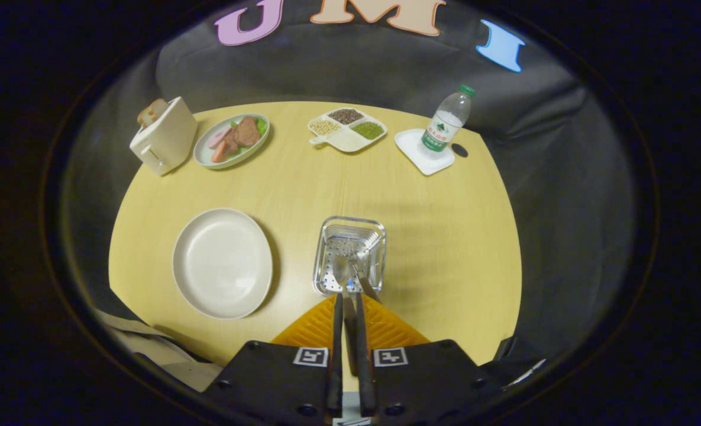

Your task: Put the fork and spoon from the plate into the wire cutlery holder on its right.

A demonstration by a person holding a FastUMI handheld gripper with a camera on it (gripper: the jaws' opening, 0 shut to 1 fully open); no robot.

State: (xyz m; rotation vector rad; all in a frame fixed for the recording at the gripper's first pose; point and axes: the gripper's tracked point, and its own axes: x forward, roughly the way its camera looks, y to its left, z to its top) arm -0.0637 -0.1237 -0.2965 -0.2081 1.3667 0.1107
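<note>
While the claw (348,299) grips a spoon (344,278) over the wire holder (350,254), open table (445,248) lies right.

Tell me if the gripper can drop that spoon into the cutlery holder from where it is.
Probably yes. The gripper is shut on the spoon, whose bowl already hangs over the open top of the cutlery holder. A utensil already inside leaves room, and nothing blocks the way.

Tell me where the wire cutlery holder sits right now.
In the gripper view, the wire cutlery holder stands on the yellow table just ahead of the fingers, to the right of the empty white plate; a utensil held between the fingers reaches into it.
</note>
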